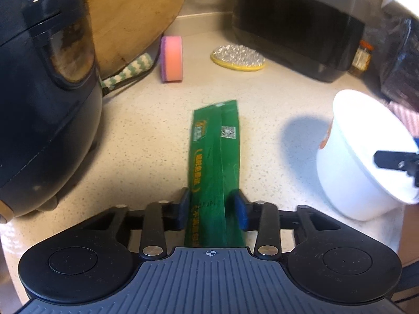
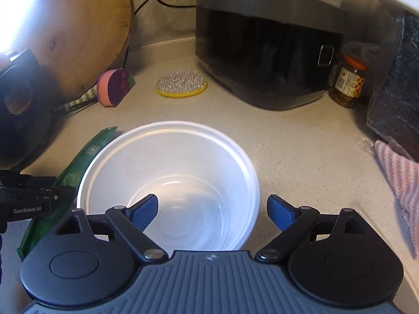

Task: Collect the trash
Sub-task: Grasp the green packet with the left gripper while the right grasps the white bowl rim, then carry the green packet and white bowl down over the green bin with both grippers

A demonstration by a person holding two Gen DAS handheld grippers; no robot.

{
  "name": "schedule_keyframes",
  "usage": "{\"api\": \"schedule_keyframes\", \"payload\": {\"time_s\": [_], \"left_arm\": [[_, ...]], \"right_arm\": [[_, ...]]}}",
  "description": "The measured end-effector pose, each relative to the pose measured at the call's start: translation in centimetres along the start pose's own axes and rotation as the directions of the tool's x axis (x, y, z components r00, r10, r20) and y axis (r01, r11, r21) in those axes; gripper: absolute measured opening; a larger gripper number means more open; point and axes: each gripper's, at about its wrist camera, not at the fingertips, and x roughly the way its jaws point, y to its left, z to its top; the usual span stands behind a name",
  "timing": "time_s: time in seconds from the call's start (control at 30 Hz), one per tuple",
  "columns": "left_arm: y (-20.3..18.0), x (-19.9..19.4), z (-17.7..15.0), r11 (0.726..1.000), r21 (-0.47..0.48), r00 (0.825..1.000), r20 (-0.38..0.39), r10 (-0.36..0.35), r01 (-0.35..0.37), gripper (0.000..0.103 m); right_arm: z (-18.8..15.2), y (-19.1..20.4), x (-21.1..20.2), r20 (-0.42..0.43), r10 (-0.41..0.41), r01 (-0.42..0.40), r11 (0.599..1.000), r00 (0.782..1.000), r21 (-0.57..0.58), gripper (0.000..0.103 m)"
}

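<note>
Left claw (image 1: pixel 212 210) straddled the green wrapper (image 1: pixel 216 157): both blue pads sat at the wrapper's edges with the near end running back under the claw body. Couldn't tell whether the pads actually bit or just flanked it. The wrapper lay flat on the counter (image 1: pixel 146 136), stretching straight ahead of the claw.

Right claw (image 2: pixel 212 213) was released, jaws wide, nothing gripped. White bowl (image 2: pixel 167 183) sat directly ahead and below it, left finger over the bowl's inside, right finger just outside the rim.

Judgement: step in hand was securing the wrapper, probably to drop it into the bowl. To do it well: close on the wrapper's width so the film bunches between the pads instead of sliding out, lift the near end first, and keep the bowl from skating. The right claw could pinch the rim, one finger in, one out.

View differences:
- Left wrist view showed the pad-to-wrapper contact zone and the bowl only from outside, off to the right, with the right claw's finger over it.
- Right wrist view showed the bowl's interior was empty, the wrapper just left of the bowl, and a jar (image 2: pixel 347 83) and striped cloth (image 2: pixel 398 183) to the far right.
</note>
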Motion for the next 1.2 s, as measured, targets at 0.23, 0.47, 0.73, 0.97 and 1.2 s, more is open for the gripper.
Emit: {"api": "schedule_keyframes", "payload": {"time_s": [0.23,0.47,0.73,0.97,1.2], "left_arm": [[1.1,-2.1,-1.0,0.997,-0.075,0.996,0.082,-0.031,0.037,0.038],[3.3,-4.6,-1.2,0.973,-0.194,0.984,0.146,-0.1,0.128,0.038],[4.2,-5.6,-0.9,0.962,-0.175,0.969,0.172,-0.178,0.208,0.038],[3.8,-4.3,0.4,0.95,-0.147,0.954,0.162,-0.251,0.275,0.038],[-0.3,-5.0,1.9,0.951,-0.049,0.938,0.188,-0.292,0.306,0.038]], "right_arm": [[0.4,0.1,0.4,-0.015,0.034,-0.033,0.998,0.999,0.049,0.091],[0.2,0.7,1.3,-0.038,0.011,-0.007,0.994,0.999,0.105,0.09],[-0.2,0.7,2.1,-0.078,0.082,-0.06,0.968,0.994,0.245,0.061],[-1.4,0.9,1.3,-0.111,0.167,-0.115,0.922,0.98,0.37,0.009],[-2.3,-0.9,-3.6,-0.016,0.167,-0.144,0.893,0.986,0.427,0.007]]}}
